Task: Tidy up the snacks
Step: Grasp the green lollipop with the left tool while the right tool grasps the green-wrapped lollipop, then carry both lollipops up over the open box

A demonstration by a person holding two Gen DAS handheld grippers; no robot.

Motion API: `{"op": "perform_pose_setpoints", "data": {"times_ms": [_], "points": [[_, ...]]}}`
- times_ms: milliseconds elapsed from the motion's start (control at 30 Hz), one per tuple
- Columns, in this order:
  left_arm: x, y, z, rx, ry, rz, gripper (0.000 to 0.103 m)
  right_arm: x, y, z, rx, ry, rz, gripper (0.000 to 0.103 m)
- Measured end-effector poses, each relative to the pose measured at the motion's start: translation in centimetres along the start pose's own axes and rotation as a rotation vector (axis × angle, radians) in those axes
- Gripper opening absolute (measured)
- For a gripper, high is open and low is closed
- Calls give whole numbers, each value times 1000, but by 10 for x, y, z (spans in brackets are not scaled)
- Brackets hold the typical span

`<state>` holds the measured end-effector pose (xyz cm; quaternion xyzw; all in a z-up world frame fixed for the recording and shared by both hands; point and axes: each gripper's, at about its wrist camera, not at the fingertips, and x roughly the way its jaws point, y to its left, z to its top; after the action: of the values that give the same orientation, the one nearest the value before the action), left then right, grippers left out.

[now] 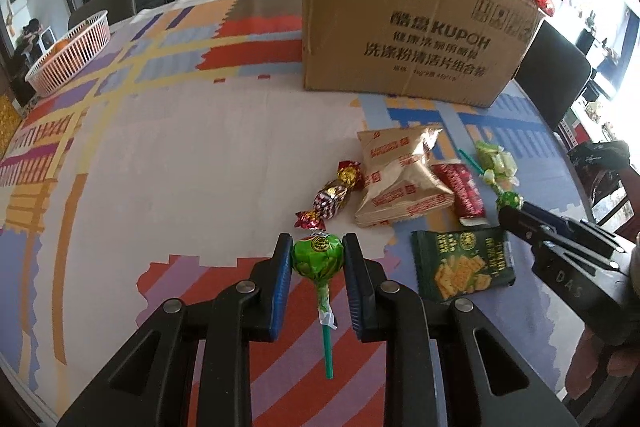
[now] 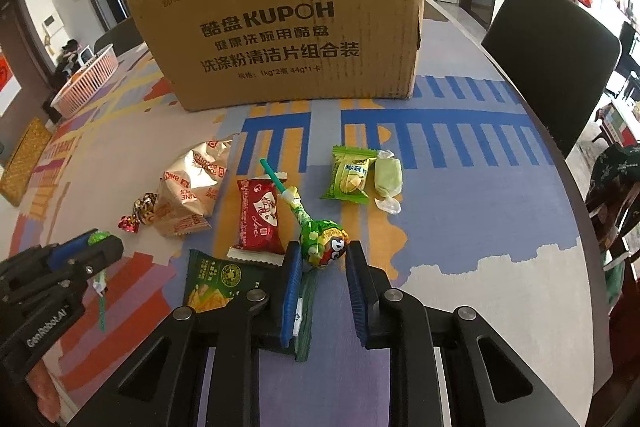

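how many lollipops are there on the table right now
2. One green lollipop is clamped at its head in the left gripper. The other lollipop is gripped by the right gripper, beside the red packet. More could be hidden inside the cardboard box.

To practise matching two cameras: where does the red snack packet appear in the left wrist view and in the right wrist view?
Left wrist view: red snack packet right of centre, beside the gold bag.
Right wrist view: red snack packet centre-left, above the green cracker packet.
Shared landmark: cardboard box at the back.
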<state>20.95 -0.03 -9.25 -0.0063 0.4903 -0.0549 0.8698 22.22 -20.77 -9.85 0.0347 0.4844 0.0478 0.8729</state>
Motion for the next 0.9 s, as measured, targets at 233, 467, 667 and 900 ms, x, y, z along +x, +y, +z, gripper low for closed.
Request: {"op": "perform_pose_setpoints", "data": {"times_ms": [233,467,667,900], "points": [[-20,-11,4,27,-44,-19,26,-15,-3,0,25,-27,14,24],[-49,-21,16,62,-110,-35,26,-47,3,8,12,-96,48,24],[-69,-28,38,101,-170,-45,26,-72,5,21,2,-165,58,24],[-87,-37,69,141,-243,-35,26,-93,6,43,1,-223,75,24]]}}
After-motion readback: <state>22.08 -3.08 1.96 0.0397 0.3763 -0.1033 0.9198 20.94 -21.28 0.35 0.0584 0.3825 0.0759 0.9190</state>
